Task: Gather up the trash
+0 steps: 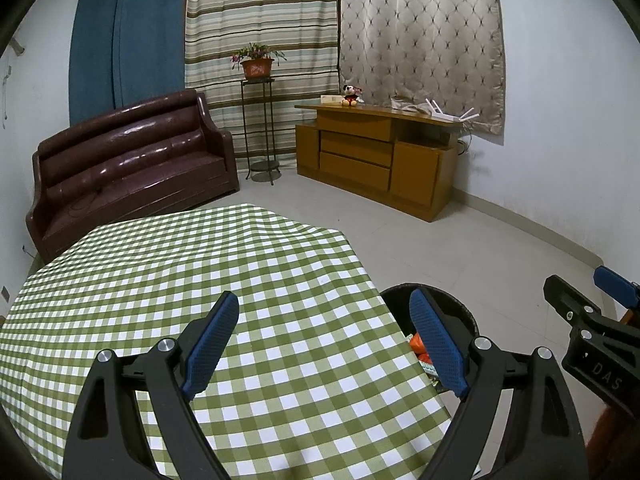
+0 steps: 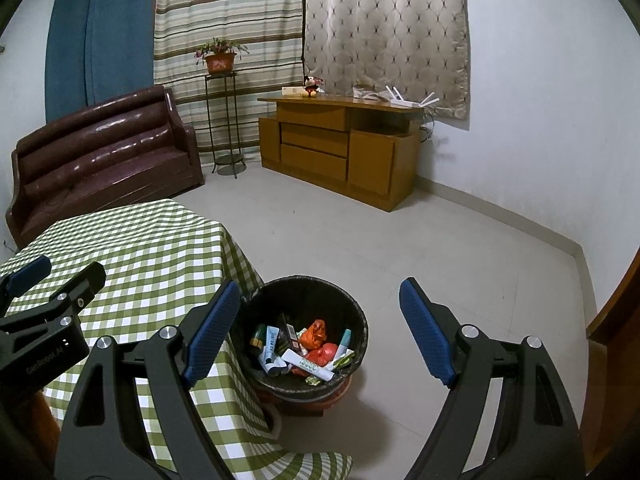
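A black trash bin [image 2: 356,312] stands on the floor beside the table's right edge. It holds several pieces of trash [image 2: 308,348]: tubes, orange wrappers, small packets. In the left wrist view the bin [image 1: 464,312] peeks out past the table edge. My left gripper [image 1: 326,340] is open and empty above the green checked tablecloth [image 1: 200,280], near its right edge. My right gripper [image 2: 320,328] is open and empty, held above the bin. No trash shows on the tablecloth.
A brown sofa [image 1: 128,168] stands behind the table. A plant stand [image 1: 258,128] and a wooden cabinet [image 1: 376,156] stand by the curtained wall. The right gripper shows at the right edge of the left wrist view [image 1: 592,320]. A wooden door edge [image 2: 616,340] is at right.
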The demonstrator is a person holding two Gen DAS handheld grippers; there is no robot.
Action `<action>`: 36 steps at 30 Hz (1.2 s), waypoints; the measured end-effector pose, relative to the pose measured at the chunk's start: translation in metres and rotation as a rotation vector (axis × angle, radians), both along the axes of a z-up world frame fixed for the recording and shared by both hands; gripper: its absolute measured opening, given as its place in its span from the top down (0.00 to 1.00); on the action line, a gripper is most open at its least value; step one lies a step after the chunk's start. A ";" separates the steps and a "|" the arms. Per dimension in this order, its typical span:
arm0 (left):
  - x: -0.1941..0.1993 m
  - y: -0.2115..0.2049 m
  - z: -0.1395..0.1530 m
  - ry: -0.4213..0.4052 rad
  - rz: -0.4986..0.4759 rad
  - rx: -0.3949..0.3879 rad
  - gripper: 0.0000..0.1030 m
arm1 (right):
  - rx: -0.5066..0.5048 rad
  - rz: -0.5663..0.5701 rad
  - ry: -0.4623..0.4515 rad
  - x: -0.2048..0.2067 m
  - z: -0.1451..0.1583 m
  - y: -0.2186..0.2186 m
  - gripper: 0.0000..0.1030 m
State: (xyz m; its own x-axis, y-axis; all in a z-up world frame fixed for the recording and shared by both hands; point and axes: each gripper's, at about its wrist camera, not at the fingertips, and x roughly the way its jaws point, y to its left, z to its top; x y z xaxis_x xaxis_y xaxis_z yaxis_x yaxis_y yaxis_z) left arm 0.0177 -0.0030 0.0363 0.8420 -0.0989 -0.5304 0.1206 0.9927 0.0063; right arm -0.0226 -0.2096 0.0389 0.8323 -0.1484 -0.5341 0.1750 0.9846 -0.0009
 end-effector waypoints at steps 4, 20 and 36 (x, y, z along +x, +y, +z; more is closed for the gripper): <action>-0.001 0.001 0.001 0.000 0.000 0.000 0.18 | 0.001 0.000 -0.001 -0.001 0.001 -0.001 0.22; -0.001 0.002 0.000 0.010 -0.003 -0.004 0.18 | -0.001 0.000 0.000 -0.001 0.002 -0.001 0.22; 0.001 0.004 -0.002 0.018 -0.004 -0.009 0.18 | -0.001 0.000 0.000 -0.002 0.002 0.000 0.22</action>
